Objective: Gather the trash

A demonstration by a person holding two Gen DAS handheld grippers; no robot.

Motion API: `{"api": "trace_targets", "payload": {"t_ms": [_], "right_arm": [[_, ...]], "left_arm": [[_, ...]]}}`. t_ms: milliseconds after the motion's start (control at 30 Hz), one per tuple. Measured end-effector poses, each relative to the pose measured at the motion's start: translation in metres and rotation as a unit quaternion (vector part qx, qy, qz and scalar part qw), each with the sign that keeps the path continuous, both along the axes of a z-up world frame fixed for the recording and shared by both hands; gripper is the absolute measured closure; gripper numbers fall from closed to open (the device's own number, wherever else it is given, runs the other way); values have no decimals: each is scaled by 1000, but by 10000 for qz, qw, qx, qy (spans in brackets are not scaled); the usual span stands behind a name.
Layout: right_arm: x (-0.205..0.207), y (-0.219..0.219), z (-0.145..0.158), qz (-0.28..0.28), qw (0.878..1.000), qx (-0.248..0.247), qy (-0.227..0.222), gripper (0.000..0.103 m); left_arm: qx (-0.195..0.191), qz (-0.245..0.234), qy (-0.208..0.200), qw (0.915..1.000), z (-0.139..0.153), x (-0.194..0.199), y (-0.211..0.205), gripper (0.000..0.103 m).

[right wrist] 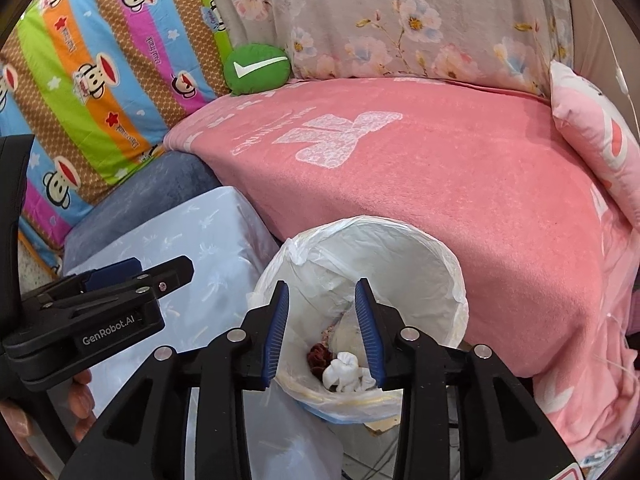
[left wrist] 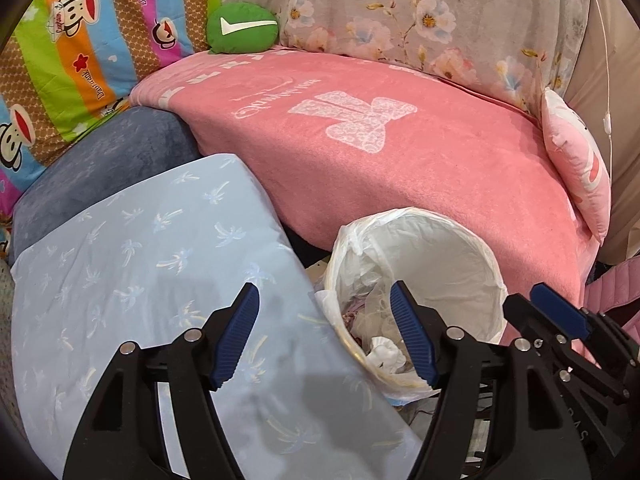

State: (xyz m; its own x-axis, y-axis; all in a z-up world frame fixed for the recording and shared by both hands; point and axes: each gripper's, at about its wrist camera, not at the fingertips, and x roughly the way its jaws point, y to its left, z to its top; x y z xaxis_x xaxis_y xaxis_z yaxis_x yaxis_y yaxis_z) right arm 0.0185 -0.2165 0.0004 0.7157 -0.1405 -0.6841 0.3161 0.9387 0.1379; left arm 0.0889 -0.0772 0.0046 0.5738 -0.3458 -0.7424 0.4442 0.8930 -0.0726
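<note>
A small bin lined with a white plastic bag point(left wrist: 460, 248) point(right wrist: 420, 256) stands on the floor against the pink-covered sofa. Crumpled white tissue point(right wrist: 344, 372) point(left wrist: 386, 354) and dark red scraps point(right wrist: 318, 354) lie in its bottom. My right gripper point(right wrist: 322, 292) is open and empty, right above the bin's mouth. My left gripper point(left wrist: 324, 296) is open and empty, over the pale blue cushion point(left wrist: 160, 248) just left of the bin. The left gripper also shows at the left of the right wrist view point(right wrist: 120, 280); the right gripper shows at the right of the left wrist view point(left wrist: 560, 312).
A pink blanket point(left wrist: 380, 152) point(right wrist: 440, 168) covers the sofa seat. A green check-mark cushion point(left wrist: 242, 28) point(right wrist: 258, 68), a striped monkey-print quilt point(left wrist: 80, 48), a floral cover point(left wrist: 420, 12) and a pink pillow point(left wrist: 576, 168) line the back. A dark blue cushion point(left wrist: 108, 156) lies left.
</note>
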Motion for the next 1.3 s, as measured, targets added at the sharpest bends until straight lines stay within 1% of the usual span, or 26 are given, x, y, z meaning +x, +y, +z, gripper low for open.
{"api": "trace_targets", "payload": {"t_ms": [167,233,300,433,500,633,667,700,833,900,1000,1067,1233,1267,1300], "right_arm": [[-10,10,-3,57,9998,-152,132,68],[-13,13,-4,38,9995,-244,188,68],[-16,15,-5,22,9993,-311,220,66],[-21,19,-8,15,9988,-405,281,65],[-24,21,-8,4,9986,-442,283,61],[-27,19,-9,-43,9987,-411,308,58],[-28,19,-10,-50,9987,-392,319,56],[-28,19,-10,-56,9987,-378,328,51],[-28,17,-12,-80,9985,-405,357,42],[-28,17,-12,-86,9985,-401,367,34],[-29,17,-13,-73,9984,-434,362,27],[-29,18,-13,-61,9983,-457,353,18],[-30,19,-15,-68,9977,-543,389,15],[-30,19,-16,-64,9976,-555,406,14],[-31,20,-16,-60,9975,-562,415,10]], "left_arm": [[113,87,-99,9998,-2,-9,8,25],[182,129,-157,9996,-2,-12,10,23],[194,119,-151,9996,-3,-15,11,22],[208,143,-147,9996,-6,-19,15,18],[215,157,-133,9996,-7,-20,16,18],[250,212,-101,9994,-10,-24,18,15],[256,209,-93,9994,-11,-25,19,15],[270,213,-83,9994,-12,-25,19,15],[304,234,-49,9993,-15,-26,20,14],[320,250,-48,9992,-15,-27,21,13],[374,270,-85,9989,-16,-29,20,13],[384,286,-92,9988,-16,-30,20,13],[430,354,-128,9984,-17,-31,23,13],[441,375,-145,9982,-17,-31,23,12],[447,392,-151,9981,-17,-31,23,12]]}}
